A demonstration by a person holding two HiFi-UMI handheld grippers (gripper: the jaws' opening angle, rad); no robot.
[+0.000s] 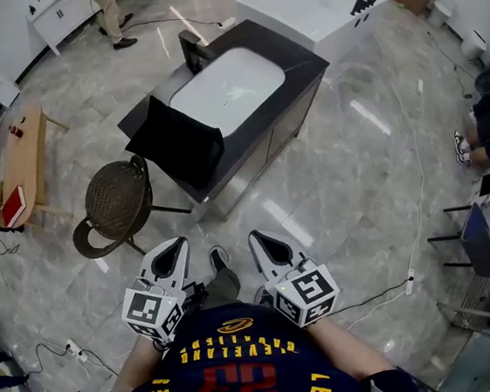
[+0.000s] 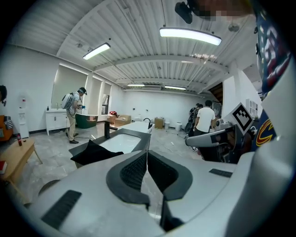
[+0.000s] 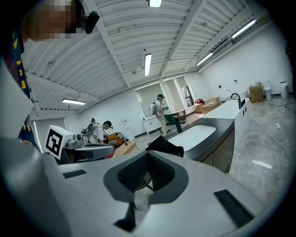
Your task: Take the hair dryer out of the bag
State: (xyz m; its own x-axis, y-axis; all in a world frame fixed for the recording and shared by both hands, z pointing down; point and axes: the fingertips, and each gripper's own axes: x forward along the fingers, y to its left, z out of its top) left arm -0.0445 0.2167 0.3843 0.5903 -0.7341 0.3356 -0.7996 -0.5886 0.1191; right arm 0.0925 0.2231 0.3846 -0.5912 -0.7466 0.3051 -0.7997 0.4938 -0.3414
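Floppy black bag (image 1: 175,141) draped over near corner of glossy dark surface (image 1: 298,60). Left gripper (image 1: 174,246) and right gripper (image 1: 264,240) were both closed, empty.

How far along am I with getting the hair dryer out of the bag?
Nothing looks done yet. The black bag sits on the sink counter's corner, with no hair dryer showing. The left gripper and right gripper are shut, empty and well short of it. Left: reach the bag, take the dryer out.
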